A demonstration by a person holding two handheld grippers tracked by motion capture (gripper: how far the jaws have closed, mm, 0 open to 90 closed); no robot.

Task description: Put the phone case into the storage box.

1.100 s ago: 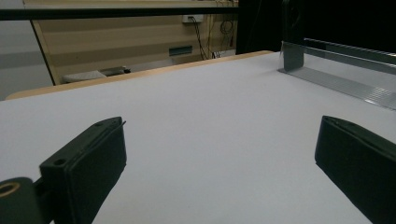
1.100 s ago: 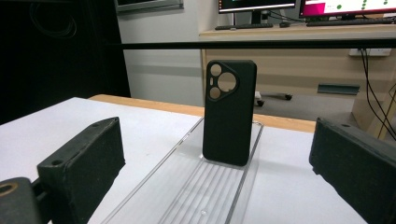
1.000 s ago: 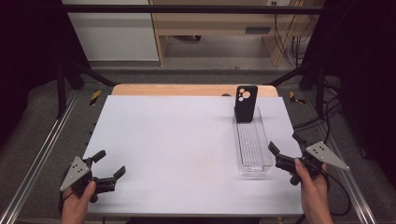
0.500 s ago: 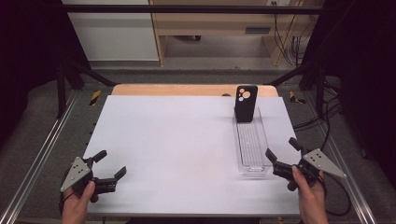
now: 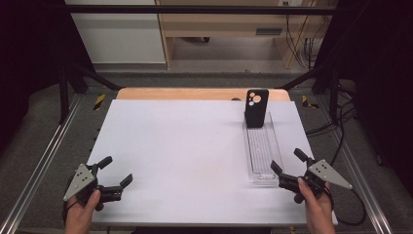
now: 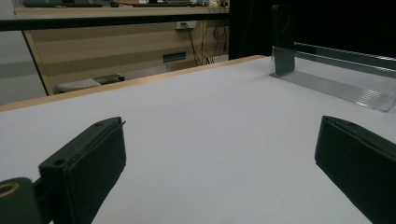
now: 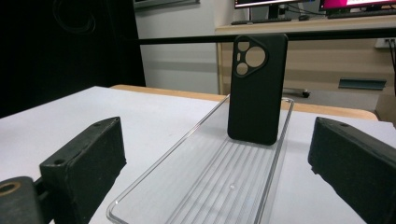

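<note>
Drawn back toward the near table edge since a second ago: right gripper (image 5: 288,167), now just off the near end of the clear tray (image 5: 263,165).

High view: left gripper (image 5: 115,170) resting at the near left of the white table (image 5: 185,146), jaws spread, empty; right jaws likewise spread and empty; black phone case (image 5: 256,107) upright at the tray's far end.
Left gripper view: jaws wide apart over bare table, tray (image 6: 336,86) and case (image 6: 283,39) far right.
Right gripper view: jaws wide apart, straddling the tray's near end (image 7: 210,182); case (image 7: 256,88) upright in it, well beyond.
</note>
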